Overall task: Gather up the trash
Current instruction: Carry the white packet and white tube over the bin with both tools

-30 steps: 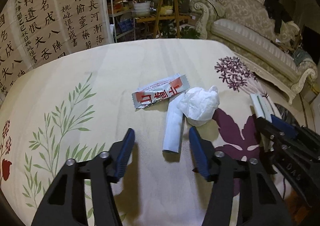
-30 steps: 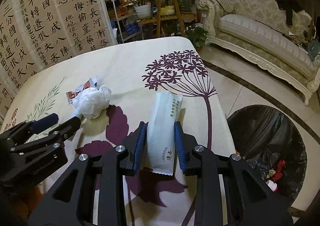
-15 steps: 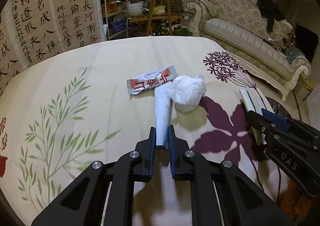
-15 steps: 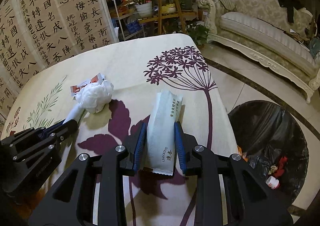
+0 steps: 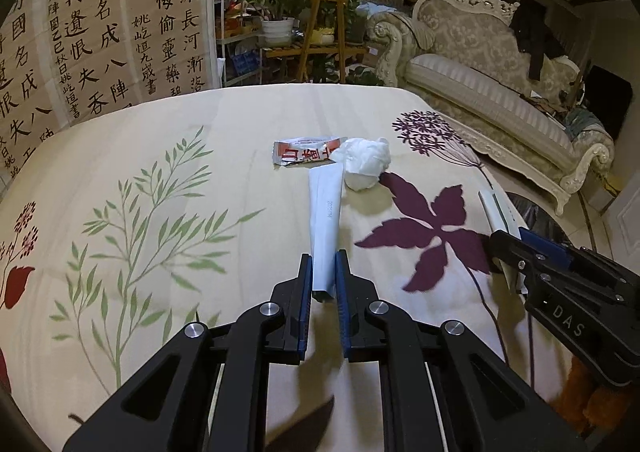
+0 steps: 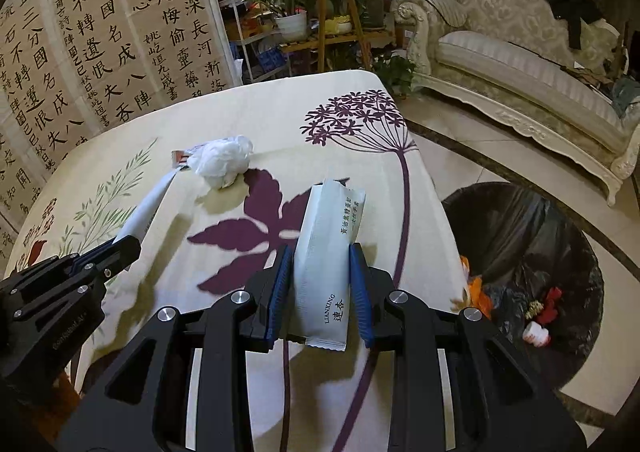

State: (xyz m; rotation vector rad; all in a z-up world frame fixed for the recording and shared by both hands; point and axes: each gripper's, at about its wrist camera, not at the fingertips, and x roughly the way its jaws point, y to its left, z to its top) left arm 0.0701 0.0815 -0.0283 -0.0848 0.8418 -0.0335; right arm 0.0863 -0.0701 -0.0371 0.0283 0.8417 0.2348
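The left gripper (image 5: pixel 322 284) is clamped on the near end of a narrow pale sachet (image 5: pixel 326 219); the rest of the sachet extends away over the tablecloth (image 5: pixel 160 131). The right gripper (image 6: pixel 322 284) is closed on the sides of a wider pale wrapper (image 6: pixel 330 248), held clear of the cloth near the table's right edge.

Handling: both packets appear light, thin and limp. Each bends freely beyond the pads, so grip near an end seam and avoid fast swings. The film is likely slick.

Remaining trash at the far centre of the table: a crumpled tissue (image 5: pixel 366 161), soft and compressible, to be taken across its bulk; and, touching its left side, a flat red-and-silver wrapper (image 5: pixel 306 151), to be taken by an edge.

Markings: the wide wrapper reads "LIANXING" with green Chinese text. The narrow sachet bears a printed code, possibly a date; it is too small to confirm.

The black-lined bin (image 6: pixel 528 252) stands on the floor right of the table.
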